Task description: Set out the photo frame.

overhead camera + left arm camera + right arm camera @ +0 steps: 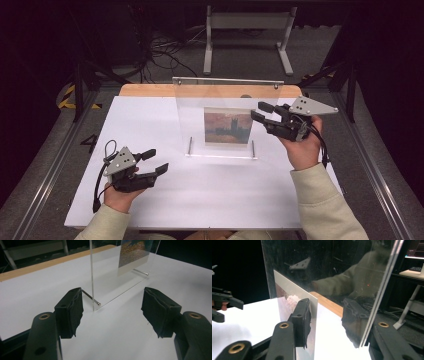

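Observation:
A clear acrylic picture frame (227, 100) stands upright on the white table (150, 125), resting on two metal pins (91, 298). It holds a painted picture (228, 128) of a building at dusk. My right gripper (257, 111) is at the frame's right edge, raised off the table. In the right gripper view its jaws (327, 322) stand on either side of the acrylic panel (332, 270), one pad in front of the picture (289, 297), and neither visibly presses. My left gripper (159, 160) is open and low at the front left. It points at the frame's near corner (94, 307) with nothing between its pads.
A wooden strip (150, 90) runs along the table's far edge. Beyond it, a grey metal stand (247, 35) and loose cables (160, 50) are on the floor. Bare white tabletop lies between the two hands and in front of the frame.

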`<state>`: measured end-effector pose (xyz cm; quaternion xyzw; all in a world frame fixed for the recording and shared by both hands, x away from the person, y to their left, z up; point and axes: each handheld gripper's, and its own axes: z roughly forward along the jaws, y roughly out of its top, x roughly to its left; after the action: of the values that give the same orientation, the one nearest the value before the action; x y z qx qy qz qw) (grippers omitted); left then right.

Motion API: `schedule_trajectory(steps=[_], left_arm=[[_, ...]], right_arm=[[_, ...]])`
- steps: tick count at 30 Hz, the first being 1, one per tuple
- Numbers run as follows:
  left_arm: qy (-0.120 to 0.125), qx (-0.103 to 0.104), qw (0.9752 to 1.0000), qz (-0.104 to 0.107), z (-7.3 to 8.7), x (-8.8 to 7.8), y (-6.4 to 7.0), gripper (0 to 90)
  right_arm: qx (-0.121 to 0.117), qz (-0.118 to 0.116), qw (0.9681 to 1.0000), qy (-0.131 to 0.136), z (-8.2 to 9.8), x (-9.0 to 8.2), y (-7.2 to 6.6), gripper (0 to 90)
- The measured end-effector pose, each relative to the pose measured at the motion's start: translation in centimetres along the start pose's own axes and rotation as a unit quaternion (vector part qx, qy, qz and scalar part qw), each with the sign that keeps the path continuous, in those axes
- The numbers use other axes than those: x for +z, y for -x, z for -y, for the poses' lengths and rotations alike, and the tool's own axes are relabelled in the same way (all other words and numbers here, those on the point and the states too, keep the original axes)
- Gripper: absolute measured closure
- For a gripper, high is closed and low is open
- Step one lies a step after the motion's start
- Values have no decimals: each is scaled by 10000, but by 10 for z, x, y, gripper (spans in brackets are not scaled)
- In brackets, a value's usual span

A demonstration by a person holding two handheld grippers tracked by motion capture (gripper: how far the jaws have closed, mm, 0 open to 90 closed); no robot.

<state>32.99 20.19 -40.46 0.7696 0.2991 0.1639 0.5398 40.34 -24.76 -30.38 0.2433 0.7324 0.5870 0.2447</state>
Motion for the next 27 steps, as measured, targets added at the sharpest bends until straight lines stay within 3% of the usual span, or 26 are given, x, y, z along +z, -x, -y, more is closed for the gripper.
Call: schedule_trajectory(steps=[2, 12, 27], left_arm=[[13, -102, 9999, 43, 1, 1, -1, 338], [-131, -174, 9998, 35, 4, 4, -6, 336], [-182, -203, 9996, 67, 6, 7, -6, 334]], right_arm=[[-7, 13, 10000, -36, -1, 2, 3, 554], [70, 67, 9998, -193, 0, 12, 15, 539], [197, 209, 9967, -759, 21, 23, 29, 522]])
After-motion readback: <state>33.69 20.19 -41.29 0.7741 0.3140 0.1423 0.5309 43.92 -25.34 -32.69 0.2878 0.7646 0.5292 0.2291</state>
